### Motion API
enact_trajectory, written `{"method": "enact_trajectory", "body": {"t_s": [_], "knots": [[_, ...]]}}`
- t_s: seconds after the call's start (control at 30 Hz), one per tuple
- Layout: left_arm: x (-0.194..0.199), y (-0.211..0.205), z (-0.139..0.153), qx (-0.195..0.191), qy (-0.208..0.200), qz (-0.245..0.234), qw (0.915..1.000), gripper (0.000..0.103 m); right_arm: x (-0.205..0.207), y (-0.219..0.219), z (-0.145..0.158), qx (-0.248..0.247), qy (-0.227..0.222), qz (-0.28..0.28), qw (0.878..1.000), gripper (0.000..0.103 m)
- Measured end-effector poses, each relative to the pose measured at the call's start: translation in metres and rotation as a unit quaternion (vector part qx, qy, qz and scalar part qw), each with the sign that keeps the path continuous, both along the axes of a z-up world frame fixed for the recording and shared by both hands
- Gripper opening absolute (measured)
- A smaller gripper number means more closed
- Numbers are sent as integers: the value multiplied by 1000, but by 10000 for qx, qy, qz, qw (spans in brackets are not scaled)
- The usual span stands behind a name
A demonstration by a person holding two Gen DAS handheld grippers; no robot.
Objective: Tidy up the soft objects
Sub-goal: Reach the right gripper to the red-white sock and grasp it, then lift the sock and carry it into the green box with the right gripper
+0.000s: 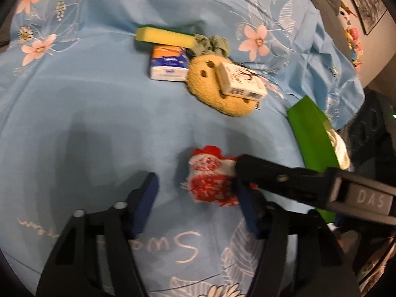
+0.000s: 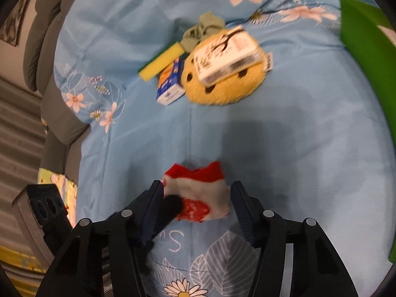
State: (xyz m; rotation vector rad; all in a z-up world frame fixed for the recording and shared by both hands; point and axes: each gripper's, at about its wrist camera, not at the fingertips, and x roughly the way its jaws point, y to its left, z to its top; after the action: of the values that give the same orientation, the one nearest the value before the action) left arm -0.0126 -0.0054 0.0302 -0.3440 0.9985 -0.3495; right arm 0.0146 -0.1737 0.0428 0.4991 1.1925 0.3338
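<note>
Your left gripper stands with its jaws wide apart and holds nothing; the small red-and-white knitted sock lies on the light blue floral bedsheet just ahead of the gap, nearer its right finger. Your right gripper also has its jaws spread wide, with the sock sitting between the blue pads; neither pad clearly presses on it, though a dark blurred shape overlaps its left edge and I cannot tell what that is. In the left wrist view, one right-gripper finger reaches across to the sock's right side.

Farther up the sheet, well apart from the sock, sits a cluster: a round tan plush cookie with dark spots with a white cardboard box resting on top, a blue-and-orange tissue pack touching its left side, a yellow sponge with a green backing beside that, and a crumpled grey-green cloth behind.

A bright green bin stands to the right, with something white and soft inside
</note>
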Motion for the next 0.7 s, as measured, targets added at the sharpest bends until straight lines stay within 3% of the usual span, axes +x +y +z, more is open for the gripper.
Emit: {"method": "enact_trajectory", "body": {"t_s": [0.1, 0.27, 0.4, 0.5, 0.7], "knots": [[1, -7, -1, -185, -19, -164, 9997, 35, 4, 1, -5, -36, 33, -24, 10000, 59], [0, -16, 0, 54, -160, -304, 9994, 34, 9, -5, -18, 142, 302, -109, 9994, 59], [-1, -16, 0, 115, -182, -325, 9992, 33, 9, 2, -15, -51, 110, 161, 9998, 59], [-4, -17, 2, 164, -243, -295, 9991, 32, 9, 0, -16, 184, 172, 101, 9996, 58], [-16, -25, 28, 213, -698, -357, 9967, 32, -4, -10, 14, 267, -209, 8, 9994, 56]]}}
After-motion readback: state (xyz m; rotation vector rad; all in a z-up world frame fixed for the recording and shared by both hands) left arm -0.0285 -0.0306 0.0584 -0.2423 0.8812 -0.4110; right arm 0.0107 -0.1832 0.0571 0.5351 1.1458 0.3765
